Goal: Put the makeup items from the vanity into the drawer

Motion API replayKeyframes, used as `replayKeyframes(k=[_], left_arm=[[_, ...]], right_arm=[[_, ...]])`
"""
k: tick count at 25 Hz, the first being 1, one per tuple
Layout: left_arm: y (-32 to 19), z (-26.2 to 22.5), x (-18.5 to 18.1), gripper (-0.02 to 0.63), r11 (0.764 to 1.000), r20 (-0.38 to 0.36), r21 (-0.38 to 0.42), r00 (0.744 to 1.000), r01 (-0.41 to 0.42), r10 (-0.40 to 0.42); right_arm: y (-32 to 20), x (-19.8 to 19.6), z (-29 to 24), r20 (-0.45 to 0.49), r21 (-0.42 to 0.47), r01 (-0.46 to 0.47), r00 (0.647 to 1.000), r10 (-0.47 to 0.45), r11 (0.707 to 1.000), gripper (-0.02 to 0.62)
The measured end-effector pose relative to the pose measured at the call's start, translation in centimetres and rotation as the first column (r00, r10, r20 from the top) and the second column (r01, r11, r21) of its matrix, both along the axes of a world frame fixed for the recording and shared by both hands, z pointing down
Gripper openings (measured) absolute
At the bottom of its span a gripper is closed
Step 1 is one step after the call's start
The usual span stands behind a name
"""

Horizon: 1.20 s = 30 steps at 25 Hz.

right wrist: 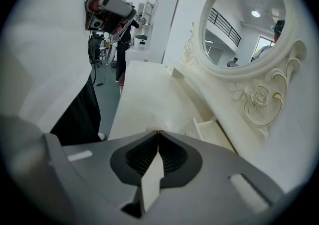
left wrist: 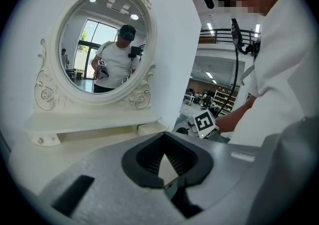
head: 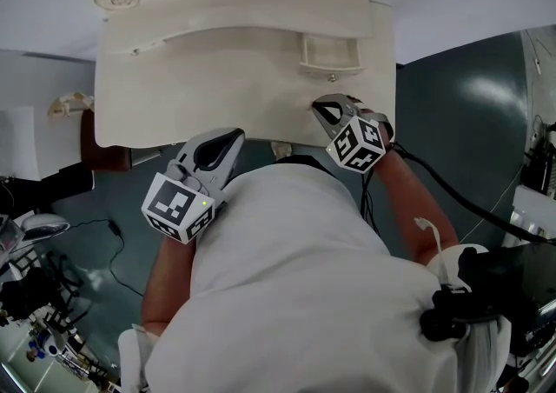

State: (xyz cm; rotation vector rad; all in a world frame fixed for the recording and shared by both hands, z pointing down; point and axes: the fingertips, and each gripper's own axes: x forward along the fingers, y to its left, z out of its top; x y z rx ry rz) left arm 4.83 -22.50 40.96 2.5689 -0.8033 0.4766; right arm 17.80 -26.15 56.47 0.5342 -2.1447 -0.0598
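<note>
- Bright open hall with a dark floor, and in front of me the white vanity counter, with the oval mirror rising behind it.
- The top looks bare from every view. I see no makeup items anywhere on it.
- The little drawer under the mirror shelf, on the right side, stands pulled out. I can't see into it well enough to say what's inside.
- My read: the loading is done or nearly done, if the items are indeed in there. What's left is pushing that drawer shut.
- The right gripper is at the counter's front right corner, just short of the drawer front and tipped fairly steeply down. Its fingers are pressed together at the tips with nothing between them.
- The left gripper sits off the counter's front edge, on the other side of my torso and well apart from the drawer. It is angled only gently downward toward the vanity, fingers likewise closed tip to tip and carrying nothing.
- Both forearms are tucked in close to the body.
</note>
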Motion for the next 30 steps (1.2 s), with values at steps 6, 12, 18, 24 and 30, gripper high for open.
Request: replayKeyframes(k=[6, 12, 18, 24, 30], left_arm=[[-0.7, -0.1, 0.4, 0.000, 1.000, 0.005, 0.005, 1.000, -0.010, 0.010], [-1.7, -0.6, 0.7, 0.001, 1.000, 0.004, 0.014, 1.000, -0.012, 0.012], [-2.3, -0.6, 0.3, 0.002, 1.000, 0.010, 0.016, 1.000, 0.004, -0.004], [-2.8, -0.6, -0.2, 0.000, 0.999, 0.021, 0.012, 0.999, 0.033, -0.034], [-3.3, -0.3, -0.4, 0.002, 0.999, 0.031, 0.002, 0.998, 0.051, -0.051]], right_arm=[[-2.1, 1.6, -3.6, 0.029, 0.020, -0.029, 0.999, 0.028, 0.999, 0.005], [-6.0, 3.8, -5.6, 0.026, 0.062, -0.077, 0.997, 0.076, 0.995, 0.005], [-8.9, 5.0, -5.5, 0.014, 0.081, -0.097, 0.995, 0.096, 0.992, 0.003], [-11.4, 5.9, -4.4, 0.000, 0.079, -0.097, 0.995, 0.097, 0.992, 0.003], [-13.1, 6.4, -2.2, -0.022, 0.058, -0.092, 0.995, 0.093, 0.994, 0.003]])
